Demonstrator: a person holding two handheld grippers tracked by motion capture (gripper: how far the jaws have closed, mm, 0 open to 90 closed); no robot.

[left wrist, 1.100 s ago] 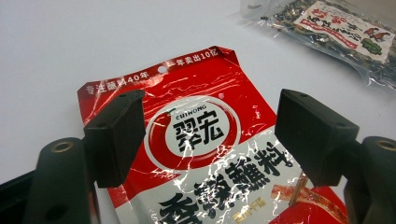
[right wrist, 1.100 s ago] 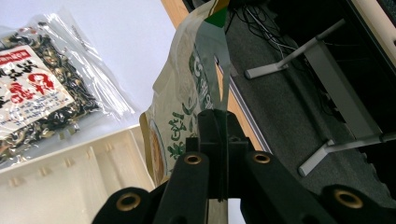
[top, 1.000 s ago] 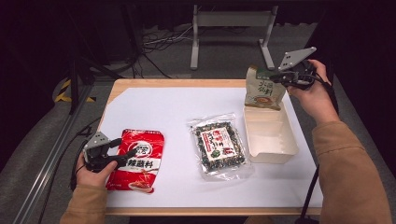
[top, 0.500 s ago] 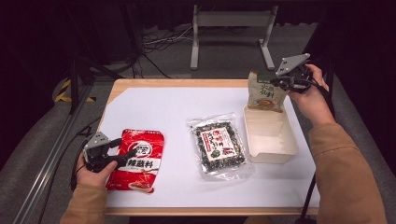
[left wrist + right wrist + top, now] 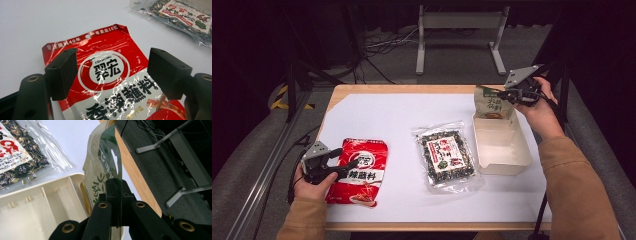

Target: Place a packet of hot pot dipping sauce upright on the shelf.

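The cream tray (image 5: 502,150) at 3 o'clock lies bare except for the green-and-cream pouch (image 5: 492,105), whose lower end dips in at its far rim, pinched at the top edge by the right claw (image 5: 507,95). The left claw (image 5: 343,162), at 8 o'clock, gapes over the red sachet (image 5: 362,170). A clear seaweed packet (image 5: 446,155) lies mid-surface on the white surface (image 5: 402,120); grey floor and a metal stand (image 5: 459,30) lie beyond.

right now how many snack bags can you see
3. The red bag lies flat near the left gripper. The clear bag lies mid-table. The green bag is held by the right gripper at the tray's far end.
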